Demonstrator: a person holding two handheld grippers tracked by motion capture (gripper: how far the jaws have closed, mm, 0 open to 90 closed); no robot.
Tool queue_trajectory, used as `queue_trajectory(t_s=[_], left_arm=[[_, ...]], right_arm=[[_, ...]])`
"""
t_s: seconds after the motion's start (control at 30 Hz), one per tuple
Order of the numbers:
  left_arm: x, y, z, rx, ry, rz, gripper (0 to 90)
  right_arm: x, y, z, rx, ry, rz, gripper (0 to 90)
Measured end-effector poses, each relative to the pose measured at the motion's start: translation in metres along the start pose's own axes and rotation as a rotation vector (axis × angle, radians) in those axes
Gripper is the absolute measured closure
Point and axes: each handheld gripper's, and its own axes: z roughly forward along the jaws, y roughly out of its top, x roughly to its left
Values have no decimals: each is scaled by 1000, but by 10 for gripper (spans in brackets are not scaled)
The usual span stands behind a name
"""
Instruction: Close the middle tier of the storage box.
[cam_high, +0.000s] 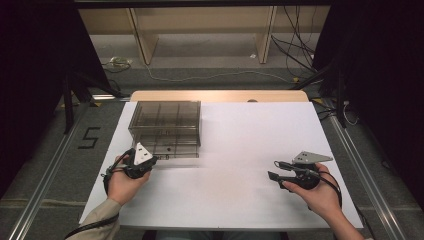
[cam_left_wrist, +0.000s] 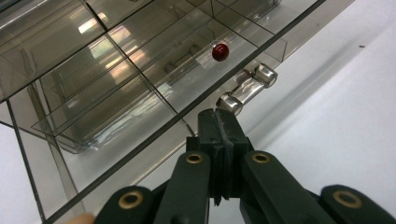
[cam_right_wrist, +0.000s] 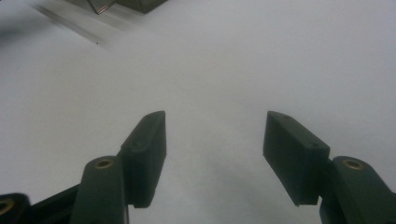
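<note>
A smoky clear drawer box (cam_high: 167, 125) stands at the table's back left. In the left gripper view its drawer front carries a chrome bar handle (cam_left_wrist: 247, 84), and a small red ball (cam_left_wrist: 220, 51) lies inside behind the clear wall. My left gripper (cam_high: 148, 162) is at the box's front left corner. Its jaws are pressed together (cam_left_wrist: 218, 116), with their tips just short of the handle's near post and nothing between them. My right gripper (cam_high: 274, 170) hovers low over the white table at the right, open (cam_right_wrist: 215, 140) and with only bare surface between its fingers.
The white tabletop (cam_high: 235, 145) stretches between the two hands. A wooden strip (cam_high: 220, 95) borders its far edge. Beyond it are the floor, cables and shelf legs. A metal rail (cam_high: 45, 170) runs along the left side.
</note>
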Motion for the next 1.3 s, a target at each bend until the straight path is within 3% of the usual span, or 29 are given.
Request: queue_trajectory(t_s=[0.33, 0.47, 1.3], left_arm=[[4, 1, 2, 4, 10, -5, 894], [5, 1, 3, 4, 21, 16, 895], [12, 4, 5, 2, 19, 1, 895]], right_arm=[[0, 0, 1, 3, 2, -3, 399], [0, 0, 1, 3, 2, -5, 399], [2, -1, 3, 42, 7, -15, 394]])
